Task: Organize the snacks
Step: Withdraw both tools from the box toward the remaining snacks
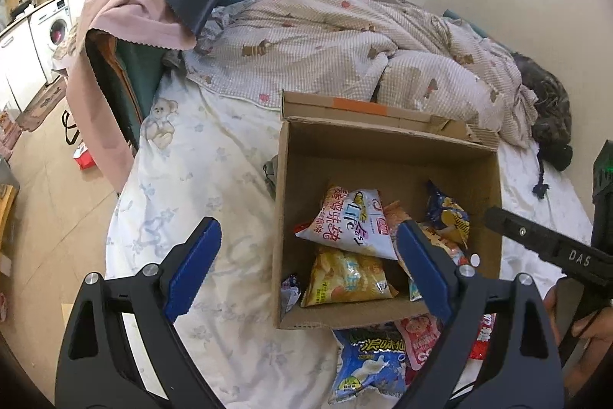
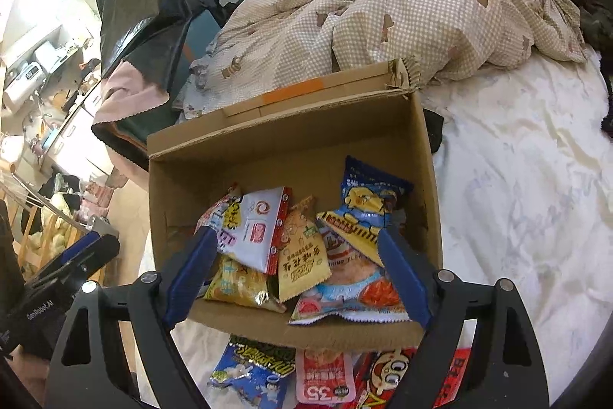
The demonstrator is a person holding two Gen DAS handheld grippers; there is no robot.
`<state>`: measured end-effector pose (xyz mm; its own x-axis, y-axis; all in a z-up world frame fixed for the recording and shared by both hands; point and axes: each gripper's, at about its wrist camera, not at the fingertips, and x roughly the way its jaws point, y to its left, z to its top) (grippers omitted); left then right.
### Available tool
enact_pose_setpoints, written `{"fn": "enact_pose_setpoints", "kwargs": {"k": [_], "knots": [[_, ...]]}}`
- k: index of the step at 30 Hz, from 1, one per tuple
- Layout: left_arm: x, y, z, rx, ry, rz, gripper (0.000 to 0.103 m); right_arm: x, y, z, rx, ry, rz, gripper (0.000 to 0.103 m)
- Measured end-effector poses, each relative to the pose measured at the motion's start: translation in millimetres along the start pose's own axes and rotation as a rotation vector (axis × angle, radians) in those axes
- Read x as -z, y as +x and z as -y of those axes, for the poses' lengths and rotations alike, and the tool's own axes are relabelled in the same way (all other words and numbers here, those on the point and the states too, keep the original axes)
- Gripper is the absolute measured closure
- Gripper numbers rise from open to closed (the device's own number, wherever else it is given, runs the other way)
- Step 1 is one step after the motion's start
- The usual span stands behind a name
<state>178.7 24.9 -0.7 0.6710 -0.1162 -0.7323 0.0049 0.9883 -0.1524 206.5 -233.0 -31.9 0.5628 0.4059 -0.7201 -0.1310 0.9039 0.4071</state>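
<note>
An open cardboard box (image 1: 387, 156) (image 2: 291, 140) stands on the bed and holds several snack bags: a white one (image 1: 352, 217) (image 2: 256, 229), a yellow one (image 1: 345, 278) (image 2: 237, 284), a blue one (image 1: 448, 213) (image 2: 364, 206) and a small tan one (image 2: 300, 255). Loose bags lie in front of the box: a blue-and-white one (image 1: 367, 367) (image 2: 253, 367), a pink one (image 2: 323, 378) and a red one (image 2: 387, 378). My left gripper (image 1: 306, 267) is open and empty above the box's left wall. My right gripper (image 2: 297, 271) is open and empty over the box's front.
The box sits on a white floral sheet (image 1: 199, 179) (image 2: 517, 179). A crumpled checked duvet (image 1: 325, 37) (image 2: 402, 6) lies behind it. A black bag and pink cloth (image 1: 153, 6) hang at the bed's left edge. The floor (image 1: 46, 198) drops off to the left.
</note>
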Motion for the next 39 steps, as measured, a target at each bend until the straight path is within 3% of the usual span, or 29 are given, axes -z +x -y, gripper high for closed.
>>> {"fn": "enact_pose_setpoints", "kwargs": {"k": [5, 8, 13, 22, 33, 39], "knots": [[3.9, -12.0, -5.3, 0.050, -0.018, -0.011, 0.012, 14.0, -14.6, -10.8, -0.020, -0.032, -0.012, 0.015], [8.3, -22.9, -5.4, 0.044, 0.006, 0.004, 0.012, 25.4, -22.8, -16.8, -0.026, -0.059, -0.023, 0.015], [21.7, -38.0, -18.6, 0.127, -0.073, -0.010, 0.002, 46.3, -40.9, -17.6, -0.039, -0.044, -0.030, 0.015], [46.8, -49.9, -18.8, 0.025, -0.043, -0.045, 0.002, 75.7, -57.9, -10.5, -0.098, 0.022, -0.068, 0.015], [77.4, -52.3, 2.2, 0.024, 0.043, -0.087, 0.002, 108.0, -60.7, 7.3, -0.122, 0.127, -0.163, 0.015], [85.5, -40.8, -6.3, 0.021, -0.018, -0.146, 0.002, 121.4, -62.5, 19.3, -0.055, 0.171, -0.187, 0.015]]}}
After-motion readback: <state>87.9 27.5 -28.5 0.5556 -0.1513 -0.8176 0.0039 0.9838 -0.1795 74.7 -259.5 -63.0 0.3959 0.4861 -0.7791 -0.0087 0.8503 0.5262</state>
